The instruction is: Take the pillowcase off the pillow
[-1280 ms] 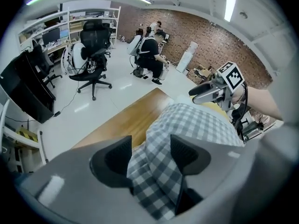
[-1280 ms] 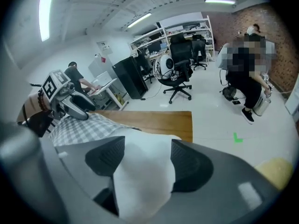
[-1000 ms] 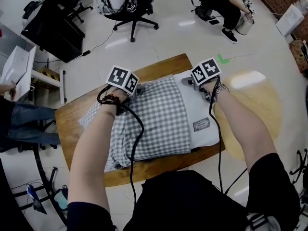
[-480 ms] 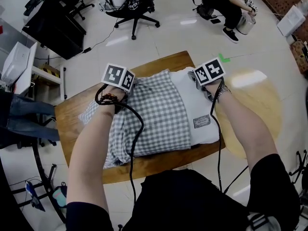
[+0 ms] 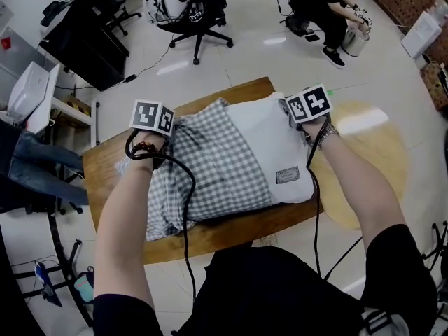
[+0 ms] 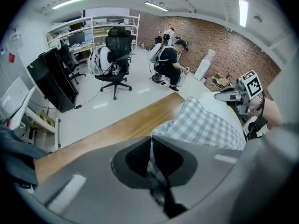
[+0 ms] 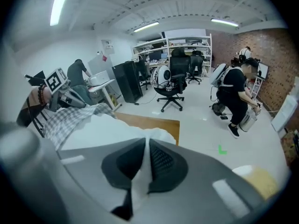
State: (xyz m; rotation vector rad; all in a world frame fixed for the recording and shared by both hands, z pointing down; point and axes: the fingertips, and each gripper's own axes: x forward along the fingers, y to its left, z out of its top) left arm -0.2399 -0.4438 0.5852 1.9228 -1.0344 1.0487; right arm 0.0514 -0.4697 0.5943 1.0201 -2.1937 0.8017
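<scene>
A white pillow [image 5: 269, 142] with a small label lies on the wooden table [image 5: 210, 238]. A grey checked pillowcase [image 5: 210, 166] still covers its left part. My left gripper [image 5: 175, 123] is shut on the far edge of the checked pillowcase [image 6: 205, 125], and cloth shows pinched between the pads in the left gripper view [image 6: 150, 146]. My right gripper [image 5: 292, 116] is shut on the pillow's far right corner, with white fabric [image 7: 103, 129] running between the jaws in the right gripper view [image 7: 145, 150]. The pillow's far end is raised off the table.
A black office chair [image 5: 192, 5] and a seated person [image 5: 322, 5] are on the floor beyond the table. A dark cabinet [image 5: 77, 40] and a white box [image 5: 28, 93] stand at the far left. Someone in jeans [image 5: 35, 173] stands left of the table.
My left gripper has moved left and up with the pillowcase edge, baring more white pillow. My right gripper has lifted the pillow corner. The pillow's far end has risen.
</scene>
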